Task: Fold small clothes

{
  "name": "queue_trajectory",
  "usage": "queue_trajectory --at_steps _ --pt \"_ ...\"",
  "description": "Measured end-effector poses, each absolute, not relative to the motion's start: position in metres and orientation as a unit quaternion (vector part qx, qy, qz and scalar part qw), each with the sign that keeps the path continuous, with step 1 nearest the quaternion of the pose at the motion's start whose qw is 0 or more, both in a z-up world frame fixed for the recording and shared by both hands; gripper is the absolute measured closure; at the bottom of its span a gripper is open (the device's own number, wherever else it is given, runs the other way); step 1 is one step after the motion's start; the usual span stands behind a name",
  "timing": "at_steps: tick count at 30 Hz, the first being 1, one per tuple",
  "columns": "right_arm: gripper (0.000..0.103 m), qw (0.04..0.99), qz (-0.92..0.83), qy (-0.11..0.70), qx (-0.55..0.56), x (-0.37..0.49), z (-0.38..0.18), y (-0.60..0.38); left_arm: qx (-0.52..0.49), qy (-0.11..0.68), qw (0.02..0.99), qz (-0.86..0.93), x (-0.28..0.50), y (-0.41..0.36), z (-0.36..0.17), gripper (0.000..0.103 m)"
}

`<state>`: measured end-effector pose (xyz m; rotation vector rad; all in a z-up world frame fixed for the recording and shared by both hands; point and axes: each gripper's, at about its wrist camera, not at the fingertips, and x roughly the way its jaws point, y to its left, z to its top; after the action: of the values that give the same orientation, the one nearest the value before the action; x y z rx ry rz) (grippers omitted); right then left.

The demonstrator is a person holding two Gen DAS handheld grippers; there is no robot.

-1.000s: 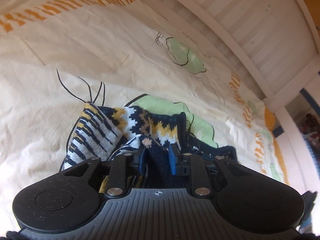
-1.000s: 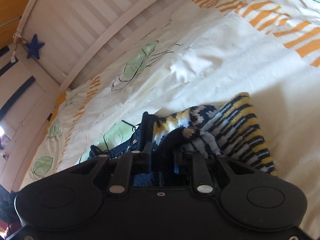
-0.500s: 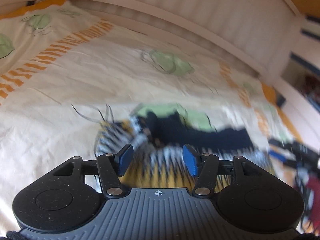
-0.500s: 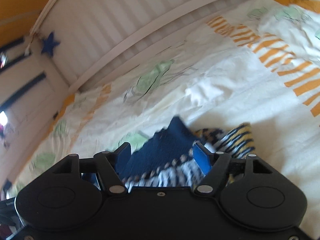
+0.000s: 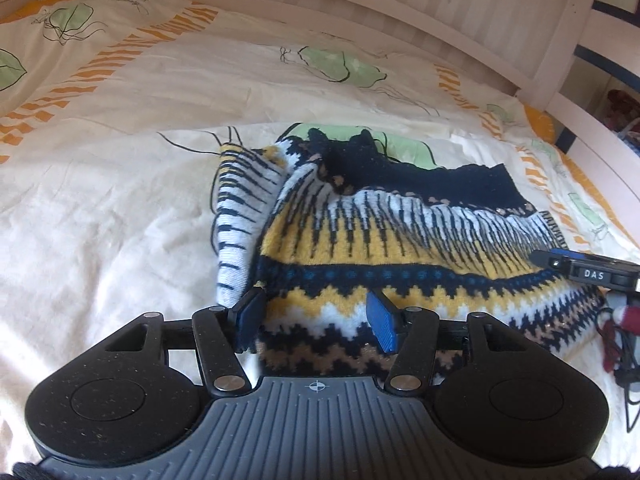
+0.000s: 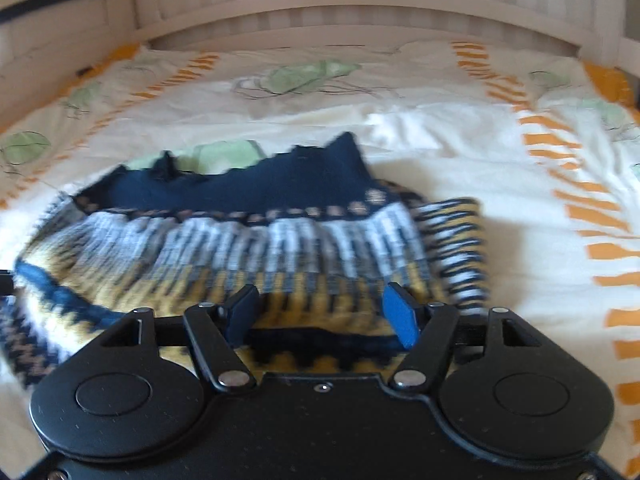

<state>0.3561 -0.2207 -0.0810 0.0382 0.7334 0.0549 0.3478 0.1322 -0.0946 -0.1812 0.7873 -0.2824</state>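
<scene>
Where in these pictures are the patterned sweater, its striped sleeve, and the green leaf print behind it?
patterned sweater (image 5: 384, 240), left wrist view, yellow band of its body.
striped sleeve (image 5: 240, 216), left wrist view, mid-sleeve.
green leaf print (image 5: 340, 65), left wrist view, leaf's middle on the bedsheet.

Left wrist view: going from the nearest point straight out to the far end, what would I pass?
left gripper → patterned knit sweater → cream bedsheet with green leaf prints → white slatted bed rail
</scene>
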Motion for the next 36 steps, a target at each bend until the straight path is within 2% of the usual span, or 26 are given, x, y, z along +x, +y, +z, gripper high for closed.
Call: queue_trajectory --at_steps 3,6,10,13,21,30,36 --pt "0.031 0.938 0.009 0.347 -0.014 0.357 -0.063 -0.199 -0.106 0.4 0.903 -0.117 0.348 0.143 -0.103 0.047" --pt "0.031 0.943 0.066 0.324 -0.016 0.358 -0.043 -0.168 -0.149 0.402 0.896 -0.115 0.348 0.156 -0.099 0.047" --pt "0.03 0.936 0.138 0.323 -0.001 0.37 -0.031 -0.115 -0.138 0.385 0.906 -0.108 0.343 0.161 -0.084 0.047" --pt "0.029 0.93 0.169 0.325 0.005 0.384 -0.035 -0.079 -0.137 0.382 0.908 -0.105 0.34 0.165 -0.08 0.043" --pt "0.029 0.916 0.177 0.359 -0.038 0.425 -0.062 -0.009 -0.161 0.387 0.903 -0.098 0.342 0.179 -0.079 0.042" --pt "0.027 0.905 0.152 0.39 -0.075 0.464 -0.089 0.025 -0.179 0.386 0.899 -0.107 0.342 0.185 -0.076 0.04" --pt "0.027 0.914 0.178 0.364 -0.022 0.45 -0.065 0.0 -0.18 0.385 0.899 -0.103 0.342 0.188 -0.076 0.04"
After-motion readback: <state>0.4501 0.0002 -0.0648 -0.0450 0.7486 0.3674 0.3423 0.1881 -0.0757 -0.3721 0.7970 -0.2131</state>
